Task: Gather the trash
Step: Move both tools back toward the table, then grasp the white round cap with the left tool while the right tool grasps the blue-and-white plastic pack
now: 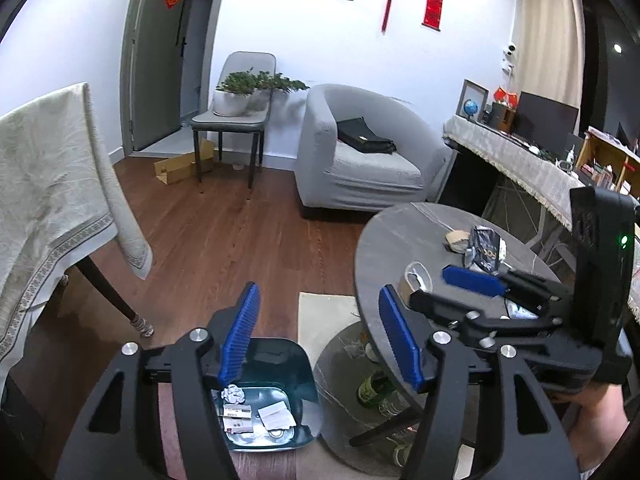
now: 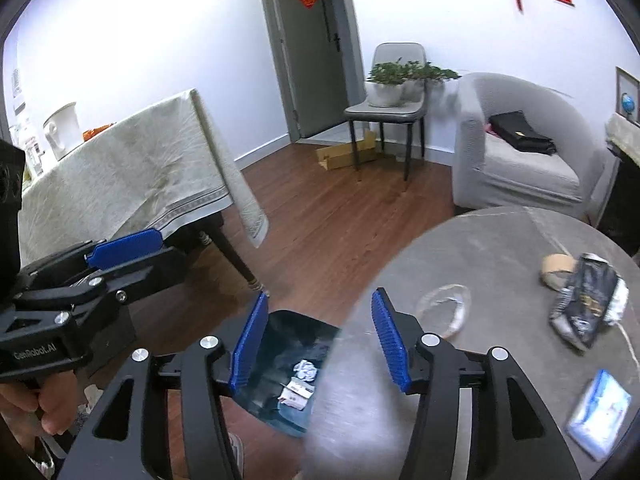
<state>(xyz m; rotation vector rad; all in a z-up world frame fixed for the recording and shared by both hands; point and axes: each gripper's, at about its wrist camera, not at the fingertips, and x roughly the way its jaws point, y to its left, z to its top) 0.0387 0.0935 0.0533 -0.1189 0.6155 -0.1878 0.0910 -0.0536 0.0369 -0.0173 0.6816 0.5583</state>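
Note:
My left gripper (image 1: 320, 340) hangs open and empty above a dark green trash bin (image 1: 276, 356) on the floor. In the bin lie a crumpled white paper ball (image 1: 234, 394) and paper slips (image 1: 276, 416). My right gripper (image 2: 320, 340) is open too, empty, over the edge of the round grey table (image 2: 480, 248) beside the bin (image 2: 288, 332). On that table sit a crumpled black snack bag (image 2: 584, 304), a brown tape roll (image 2: 556, 268), a clear plastic wrapper (image 2: 444, 308) and a blue-white packet (image 2: 600, 412). A hand holds each gripper.
A cloth-covered table (image 1: 52, 184) stands left of the bin, its leg (image 1: 116, 300) close by. Bottles (image 1: 376, 388) stand under the round table. A grey armchair (image 1: 360, 160), a chair with potted plants (image 1: 236, 108), a cardboard box (image 1: 180, 168) and a cluttered desk (image 1: 520, 152) line the far side.

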